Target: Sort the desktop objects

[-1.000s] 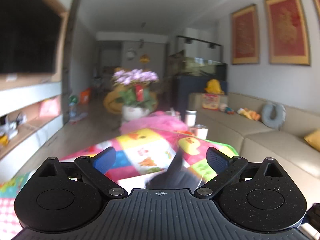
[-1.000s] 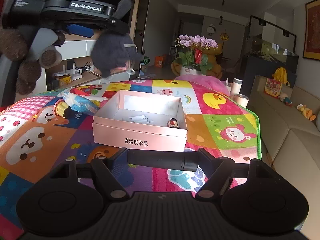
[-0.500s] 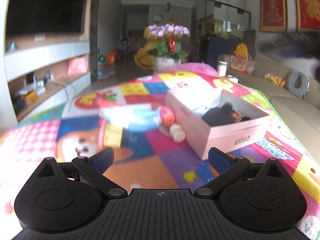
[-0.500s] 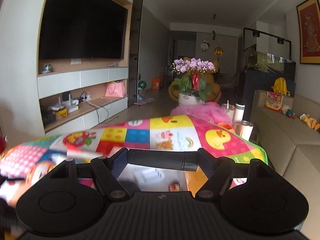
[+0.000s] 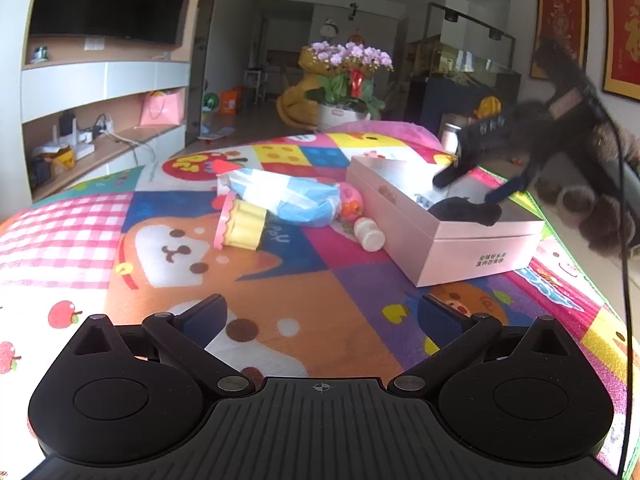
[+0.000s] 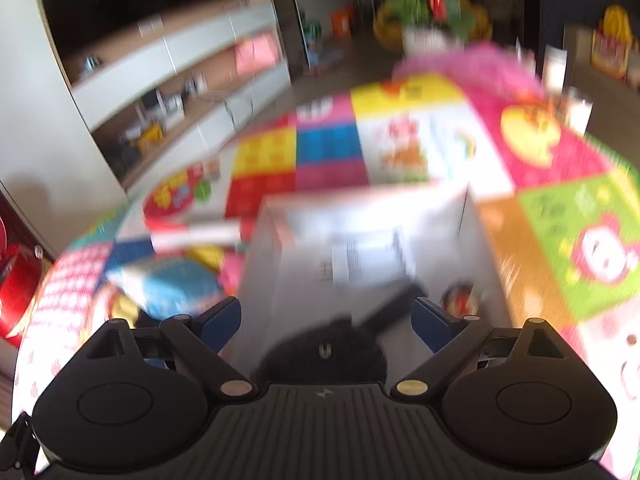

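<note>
A patchwork cartoon mat (image 5: 280,304) covers the worktop: orange dog face, pink-and-white gingham, yellow, blue, purple and green squares. The box (image 5: 472,248) is pale pink with small dark lettering; a black fuzzy item (image 5: 466,213) lies inside. Beside it sit a blue-and-white packet (image 5: 280,196), a yellow cup with pink frill (image 5: 240,229) and a white bottle (image 5: 370,234).

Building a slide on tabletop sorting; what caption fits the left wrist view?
Right gripper open above the pink box, dark item inside; left gripper open.
</note>
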A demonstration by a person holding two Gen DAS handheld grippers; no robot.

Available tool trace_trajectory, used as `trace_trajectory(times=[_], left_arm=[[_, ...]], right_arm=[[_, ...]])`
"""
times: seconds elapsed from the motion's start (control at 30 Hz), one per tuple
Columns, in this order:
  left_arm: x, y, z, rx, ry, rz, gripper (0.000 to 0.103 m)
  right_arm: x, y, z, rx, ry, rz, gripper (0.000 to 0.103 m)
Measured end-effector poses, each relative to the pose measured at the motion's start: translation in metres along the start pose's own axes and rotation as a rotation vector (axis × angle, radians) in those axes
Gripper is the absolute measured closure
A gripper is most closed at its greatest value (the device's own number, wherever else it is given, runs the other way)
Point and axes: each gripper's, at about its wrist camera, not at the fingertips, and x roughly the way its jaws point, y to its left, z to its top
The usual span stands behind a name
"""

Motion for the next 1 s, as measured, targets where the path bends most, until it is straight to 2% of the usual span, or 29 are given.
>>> trace_trajectory(times=[0.1, 0.13, 0.17, 0.23, 0.3, 0.4, 0.43, 0.53, 0.63, 0.7, 0.87, 0.9, 0.93, 1.0], left_arm=[[0.0, 0.003, 0.001, -0.015, 0.0, 0.001, 0.0], [0.0, 0.004, 0.001, -0.019, 0.001, 0.0, 0.0], [0.001, 0.004, 0.001, -0.022, 0.003, -0.001, 0.0], [0.001, 0.004, 0.001, -0.022, 0.005, 0.0, 0.0], [0.002, 0.004, 0.0, -0.017, 0.008, 0.003, 0.0], [0.002, 0.005, -0.001, -0.011, 0.007, 0.018, 0.0], [0.001, 0.006, -0.002, -0.01, 0.005, 0.023, 0.0], [0.003, 0.011, -0.004, -0.012, 0.004, 0.051, 0.0], [0.006, 0.015, -0.005, -0.014, 0.005, 0.093, 0.0], [0.007, 0.018, -0.006, -0.019, 0.01, 0.112, 0.0], [0.008, 0.02, -0.007, -0.029, 0.017, 0.11, 0.0], [0.008, 0.019, -0.008, -0.026, 0.019, 0.11, 0.0], [0.008, 0.018, -0.008, -0.021, 0.019, 0.11, 0.0], [0.008, 0.017, -0.01, -0.013, 0.014, 0.112, 0.0]], right_arm=[[0.025, -0.004, -0.01, 0.022, 0.127, 0.031, 0.012], [0.032, -0.006, -0.012, 0.042, 0.159, 0.033, 0.02], [0.036, -0.008, -0.013, 0.061, 0.177, 0.042, 0.021], [0.036, -0.009, -0.01, 0.073, 0.15, 0.045, 0.025], [0.031, -0.009, -0.004, 0.066, 0.087, 0.024, 0.026], [0.023, -0.006, 0.007, -0.016, -0.073, -0.109, 0.024], [0.022, -0.007, 0.012, -0.029, -0.096, -0.139, 0.021], [0.014, -0.018, 0.02, 0.023, -0.079, -0.08, 0.019], [-0.003, -0.015, 0.02, 0.014, -0.124, -0.062, 0.019], [-0.011, -0.008, 0.021, 0.001, -0.146, -0.055, 0.019], [-0.009, 0.028, 0.026, -0.045, -0.147, 0.025, 0.019], [-0.004, 0.04, 0.026, -0.066, -0.141, 0.035, 0.025], [0.004, 0.055, 0.025, -0.111, -0.13, 0.036, 0.041], [0.022, 0.081, 0.024, -0.201, -0.091, 0.019, 0.061]])
